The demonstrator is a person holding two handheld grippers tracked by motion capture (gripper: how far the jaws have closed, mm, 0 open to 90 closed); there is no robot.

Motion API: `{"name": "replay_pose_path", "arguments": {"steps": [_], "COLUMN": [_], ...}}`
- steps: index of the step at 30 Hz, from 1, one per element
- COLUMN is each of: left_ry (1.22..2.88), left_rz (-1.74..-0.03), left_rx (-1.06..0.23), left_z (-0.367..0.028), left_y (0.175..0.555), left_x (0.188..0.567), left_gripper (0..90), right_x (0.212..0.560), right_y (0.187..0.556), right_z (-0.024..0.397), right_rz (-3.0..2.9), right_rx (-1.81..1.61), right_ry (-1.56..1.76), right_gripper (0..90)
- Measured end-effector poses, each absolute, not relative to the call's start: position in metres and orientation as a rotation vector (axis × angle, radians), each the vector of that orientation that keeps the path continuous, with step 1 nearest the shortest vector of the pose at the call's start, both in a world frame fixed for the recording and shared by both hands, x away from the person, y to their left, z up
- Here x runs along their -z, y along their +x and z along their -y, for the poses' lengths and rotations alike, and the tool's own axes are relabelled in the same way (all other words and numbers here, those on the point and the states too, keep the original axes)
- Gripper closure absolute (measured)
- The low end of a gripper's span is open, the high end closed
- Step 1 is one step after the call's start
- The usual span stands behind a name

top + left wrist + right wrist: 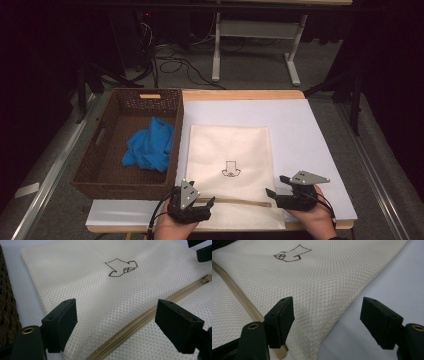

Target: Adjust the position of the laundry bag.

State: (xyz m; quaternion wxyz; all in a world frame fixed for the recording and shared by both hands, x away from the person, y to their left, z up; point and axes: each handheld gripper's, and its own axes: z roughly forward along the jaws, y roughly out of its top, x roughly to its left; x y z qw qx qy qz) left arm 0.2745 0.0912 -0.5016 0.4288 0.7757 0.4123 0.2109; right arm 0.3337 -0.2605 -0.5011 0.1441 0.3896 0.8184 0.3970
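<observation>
Table (240, 94): white board (310, 145) (mesh bag (230, 150) atop), basket (100, 165)

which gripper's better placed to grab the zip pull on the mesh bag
Probably the right gripper: in the high view its open jaws sit at the right end of the zipper, where the pull lies. The left gripper is open over the other end of the mesh bag.

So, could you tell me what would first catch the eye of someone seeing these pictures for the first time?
Probably the cream mesh bag, flat in the middle of the pale mat, with a small brown emblem and a tan zipper along its near edge. The left gripper and right gripper, both open, sit at the zipper's two ends. To the left, a bright blue cloth lies in a brown wicker basket.
</observation>
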Motion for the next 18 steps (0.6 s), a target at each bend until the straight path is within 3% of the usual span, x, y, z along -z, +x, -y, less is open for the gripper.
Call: {"name": "replay_pose_path", "arguments": {"steps": [6,13,14,15,18], "left_ry": [1.938,1.952,1.952,1.954,1.963], "left_rz": [-1.034,-1.059,-1.059,-1.064,-1.070], "left_rx": [-0.527,-0.498,-0.498,-0.493,-0.490], "left_z": [-0.091,-0.093,-0.093,-0.092,-0.091], "left_y": [0.274,0.275,0.275,0.276,0.275], "left_x": [0.502,0.501,0.501,0.501,0.501], "left_gripper": [18.6,22.3,23.1,23.9,27.0], "right_x": [0.508,0.512,0.512,0.511,0.509], "right_y": [0.346,0.346,0.346,0.346,0.346], "right_z": [0.254,0.252,0.252,0.256,0.260], "right_rz": [-2.394,-2.396,-2.396,-2.390,-2.386], "right_rx": [-1.131,-1.037,-1.037,-1.040,-1.046], "right_ry": [1.159,1.142,1.142,1.147,1.134], "right_gripper": [42.4,73.0,73.0,82.0,86.8]}}
